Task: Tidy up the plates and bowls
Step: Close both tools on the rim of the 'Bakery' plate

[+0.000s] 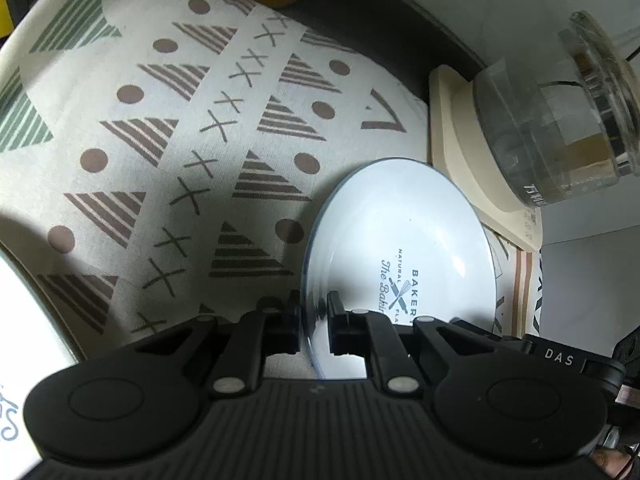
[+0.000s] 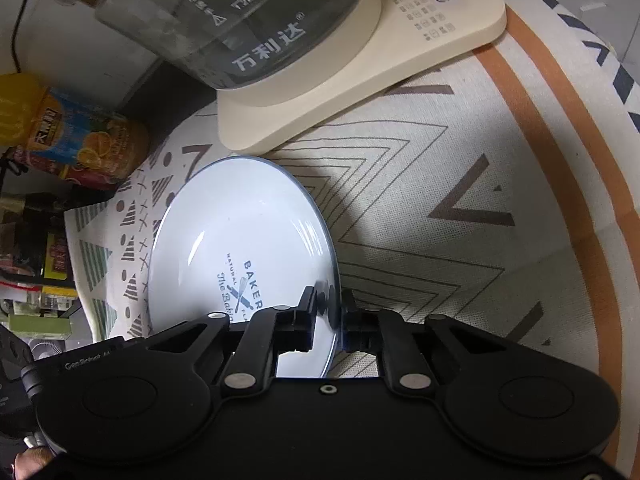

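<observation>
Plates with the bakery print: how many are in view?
1 for certain. The plate lies on the patterned cloth before the kettle base, with both tongs clamped on its rim. A white printed object at the left view's edge may be another.

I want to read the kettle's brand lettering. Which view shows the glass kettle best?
The right wrist view: the glass kettle fills the top with its white lettering large and sharp. In the left wrist view it sits at the right edge, tilted, with only a sliver of lettering visible.
</observation>
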`<state>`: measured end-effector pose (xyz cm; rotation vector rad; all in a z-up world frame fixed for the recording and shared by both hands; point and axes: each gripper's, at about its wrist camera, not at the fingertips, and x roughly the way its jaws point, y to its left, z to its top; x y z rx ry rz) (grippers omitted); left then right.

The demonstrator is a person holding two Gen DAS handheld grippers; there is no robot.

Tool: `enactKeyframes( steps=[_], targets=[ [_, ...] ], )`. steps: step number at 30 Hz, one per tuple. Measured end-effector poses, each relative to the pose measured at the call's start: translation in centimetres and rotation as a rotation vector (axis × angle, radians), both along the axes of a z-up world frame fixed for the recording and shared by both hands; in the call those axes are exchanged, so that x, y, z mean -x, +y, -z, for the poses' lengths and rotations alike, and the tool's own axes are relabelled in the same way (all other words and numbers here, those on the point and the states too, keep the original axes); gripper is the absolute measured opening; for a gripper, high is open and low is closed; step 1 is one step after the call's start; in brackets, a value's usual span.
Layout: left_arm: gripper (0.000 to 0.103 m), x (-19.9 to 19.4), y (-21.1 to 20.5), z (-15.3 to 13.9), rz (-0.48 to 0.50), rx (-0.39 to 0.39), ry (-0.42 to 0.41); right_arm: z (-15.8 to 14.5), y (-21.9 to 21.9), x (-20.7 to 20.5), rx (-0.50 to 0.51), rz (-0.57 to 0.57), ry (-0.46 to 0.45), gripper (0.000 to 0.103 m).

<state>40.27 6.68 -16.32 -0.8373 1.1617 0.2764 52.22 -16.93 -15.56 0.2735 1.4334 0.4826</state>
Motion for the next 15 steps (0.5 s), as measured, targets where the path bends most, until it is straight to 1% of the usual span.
enactKeyframes(
  steps=[4, 7, 11, 15],
  targets=[
    [0.010, 0.1, 0.4, -1.1, 0.020, -0.011, -0.038, -1.1, 0.0, 0.3, -0.017, -0.003, -0.038, 0.009],
    [0.010, 0.4, 0.9, -2.4, 0.012, -0.024, -0.078, -2.6, 0.7, 0.6, -0.020, -0.029, -0.077, 0.009],
    [0.010, 1.0, 1.5, -3.7, 0.012, -0.032, -0.108, -4.1, 1.6, 1.2, -0.023, -0.048, -0.113, 0.010],
    [0.010, 1.6, 2.1, -4.5, 0.026, -0.030, -0.127, -5.5, 2.2, 1.8, -0.028, -0.039, -0.142, 0.010]
  ],
)
